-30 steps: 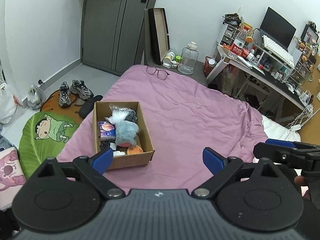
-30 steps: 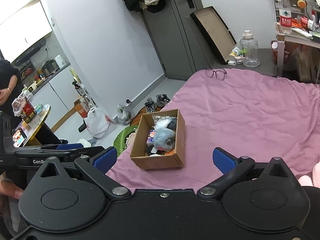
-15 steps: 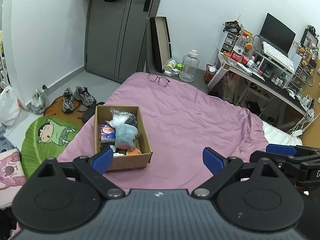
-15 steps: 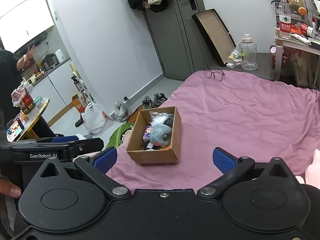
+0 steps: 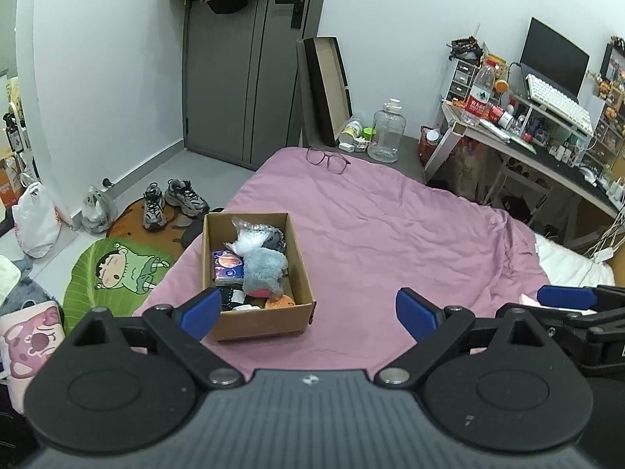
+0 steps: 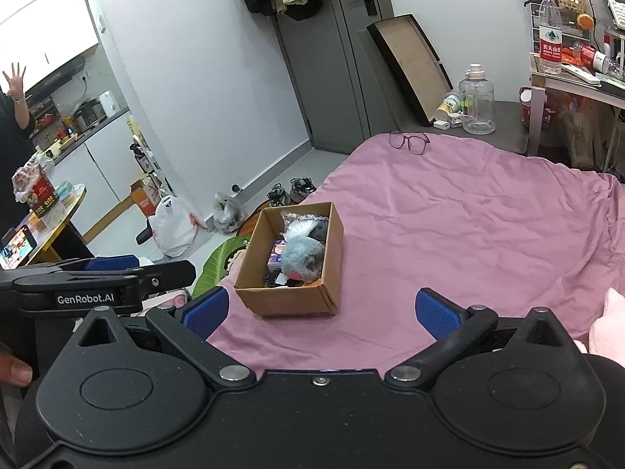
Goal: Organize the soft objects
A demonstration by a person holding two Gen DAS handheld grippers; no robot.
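Note:
A cardboard box (image 5: pixel 300 273) (image 6: pixel 250 262) sits on the pink bed cover near its left edge. It holds a grey-blue plush toy (image 5: pixel 265 267) (image 6: pixel 302 256), a clear bag of white stuffing (image 5: pixel 250 236), a tissue pack (image 5: pixel 227 267) and an orange soft item (image 5: pixel 279 303). My left gripper (image 5: pixel 304 312) is open and empty, held above the bed just short of the box. My right gripper (image 6: pixel 320 312) is open and empty, to the right of the left one, also short of the box.
Glasses (image 5: pixel 328 158) lie at the bed's far edge. A large water jug (image 5: pixel 386 131) and a leaning frame (image 5: pixel 326 86) stand beyond. A cluttered desk (image 5: pixel 547 133) is at right. Shoes (image 5: pixel 172 199) and a cartoon mat (image 5: pixel 117 273) are on the floor at left.
Both grippers have drawn back and tilted up a little; the box sits slightly farther off in both views. The jaws stay open. Nothing was picked up.

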